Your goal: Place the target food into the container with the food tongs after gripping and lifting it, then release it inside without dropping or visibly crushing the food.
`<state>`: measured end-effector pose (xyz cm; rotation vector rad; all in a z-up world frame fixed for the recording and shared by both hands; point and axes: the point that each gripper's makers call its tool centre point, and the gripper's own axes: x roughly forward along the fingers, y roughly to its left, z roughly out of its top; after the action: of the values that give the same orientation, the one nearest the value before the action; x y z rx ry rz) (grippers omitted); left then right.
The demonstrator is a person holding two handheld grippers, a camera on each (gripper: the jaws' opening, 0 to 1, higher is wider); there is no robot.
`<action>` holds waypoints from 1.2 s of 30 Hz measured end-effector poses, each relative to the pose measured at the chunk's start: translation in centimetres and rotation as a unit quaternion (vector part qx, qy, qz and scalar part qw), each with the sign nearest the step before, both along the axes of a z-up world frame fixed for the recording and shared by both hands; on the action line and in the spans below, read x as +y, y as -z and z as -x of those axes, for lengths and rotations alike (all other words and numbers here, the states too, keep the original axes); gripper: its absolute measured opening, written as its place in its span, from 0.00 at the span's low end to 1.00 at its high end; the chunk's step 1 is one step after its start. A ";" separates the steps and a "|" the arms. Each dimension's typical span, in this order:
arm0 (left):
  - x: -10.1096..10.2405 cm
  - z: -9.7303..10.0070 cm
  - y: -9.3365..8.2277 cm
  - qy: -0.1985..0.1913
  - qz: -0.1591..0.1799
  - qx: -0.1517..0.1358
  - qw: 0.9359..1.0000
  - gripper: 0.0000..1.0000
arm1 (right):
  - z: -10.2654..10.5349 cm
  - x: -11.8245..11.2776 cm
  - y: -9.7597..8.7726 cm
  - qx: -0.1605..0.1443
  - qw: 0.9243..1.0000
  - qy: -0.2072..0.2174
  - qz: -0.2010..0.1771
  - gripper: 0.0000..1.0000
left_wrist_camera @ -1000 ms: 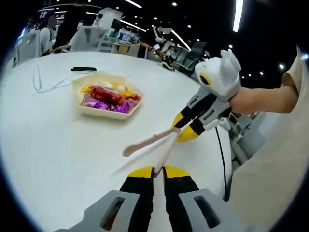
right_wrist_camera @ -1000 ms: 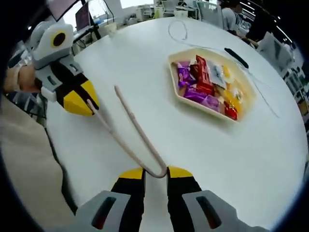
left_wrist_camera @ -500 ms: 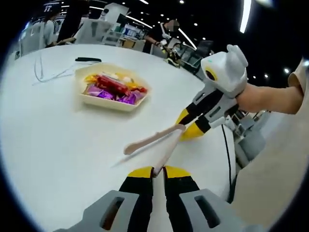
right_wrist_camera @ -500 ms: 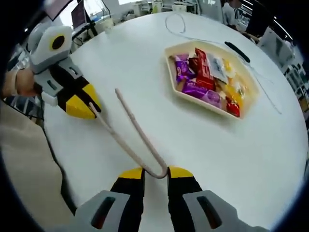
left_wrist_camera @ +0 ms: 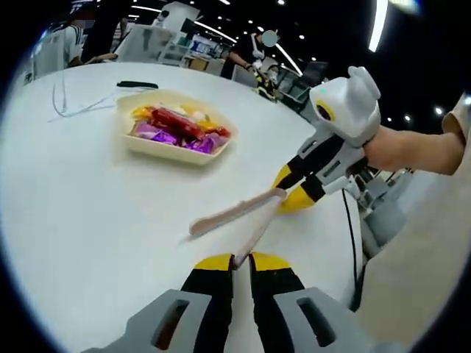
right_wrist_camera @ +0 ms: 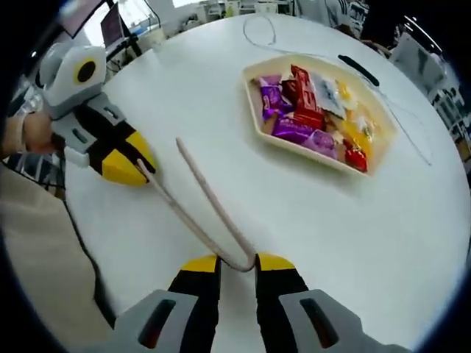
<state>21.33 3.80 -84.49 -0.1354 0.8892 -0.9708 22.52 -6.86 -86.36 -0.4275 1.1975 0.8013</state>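
Observation:
Pale pink food tongs [left_wrist_camera: 235,215] hang over the white table, held between both grippers. My left gripper [left_wrist_camera: 241,259] is shut on the tip of one tong arm; the other arm's tip sticks out free to the left. My right gripper [right_wrist_camera: 237,263] is shut on the bent hinge end of the tongs [right_wrist_camera: 206,202]. It also enters the left gripper view from the right [left_wrist_camera: 283,197], and the left gripper [right_wrist_camera: 143,168] enters the right gripper view from the left. A cream tray [left_wrist_camera: 173,153] [right_wrist_camera: 309,157] of wrapped snacks, purple, red and yellow, lies further out on the table.
A black slim object [left_wrist_camera: 136,84] [right_wrist_camera: 360,70] and a white cable [left_wrist_camera: 73,110] [right_wrist_camera: 412,136] lie beyond the tray. A person's hand [left_wrist_camera: 397,151] holds the right gripper. Chairs and people stand past the table's far edge.
Both views have shifted slightly, with the tray now a little nearer. The tongs stay held the same way by both grippers.

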 end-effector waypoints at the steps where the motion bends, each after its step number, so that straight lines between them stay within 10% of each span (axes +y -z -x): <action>1: 0.0 0.0 0.1 -0.001 -0.001 0.000 1.000 0.06 | 0.0 0.0 0.0 0.001 1.000 0.000 0.001 0.17; 36: -0.6 0.5 1.2 -0.005 -0.021 0.008 1.000 0.10 | 1.0 -0.3 0.2 0.008 1.000 0.005 -0.005 0.20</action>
<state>20.87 3.21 -85.70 -0.1107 0.9226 -0.9425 21.49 -7.21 -86.60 -0.4069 1.2092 0.8021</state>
